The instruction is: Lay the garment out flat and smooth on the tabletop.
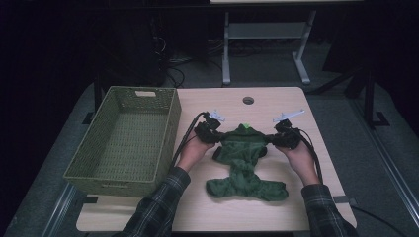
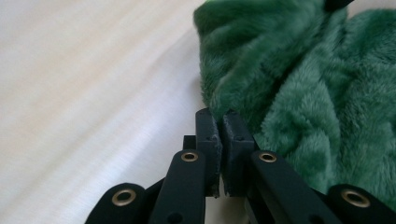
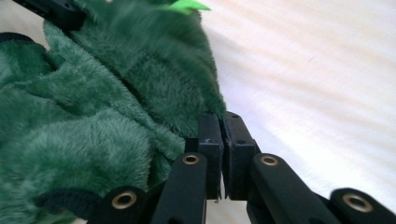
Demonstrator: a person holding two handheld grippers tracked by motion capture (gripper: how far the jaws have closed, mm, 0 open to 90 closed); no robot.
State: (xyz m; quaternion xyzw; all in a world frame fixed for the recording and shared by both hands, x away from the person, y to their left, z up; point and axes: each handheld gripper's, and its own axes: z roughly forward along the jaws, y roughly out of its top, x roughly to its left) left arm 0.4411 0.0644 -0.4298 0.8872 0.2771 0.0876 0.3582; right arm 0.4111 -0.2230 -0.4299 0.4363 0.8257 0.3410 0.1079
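Right in the middle of the pale wooden table (image 1: 276, 207) lies a fuzzy green garment (image 1: 245, 163), some kind of fleece piece with a little bright green tag (image 1: 244, 127) at its far edge; its wider top part sits between the two grippers and the narrower bottom part trails back toward the person, spreading out flat near the table's front edge. Left gripper (image 1: 213, 133) sits at the garment's left top corner, right gripper (image 1: 279, 138) at the right top corner, so the cloth is stretched between them; each one is gripped by a hand coming up from the bottom, with plaid sleeves (image 1: 160, 202) behind.

From the left gripper view, the left gripper (image 2: 223, 122) has its jaws pinched nearly together with a fold of the green fleece (image 2: 299, 84) caught right at the tips; the bulk of the fabric sits off to the right of the jaws and bare table (image 2: 84, 93) to the left. Same deal in the right gripper view; the right gripper (image 3: 219, 122) is clamped narrow on the fleece edge (image 3: 116, 107), fabric piling up to its left, bare table (image 3: 317, 93) on its right, green tag (image 3: 184, 5) up top.

Off to the left, well apart from the garment, a green woven basket (image 1: 168, 128) stands along the table's edge.
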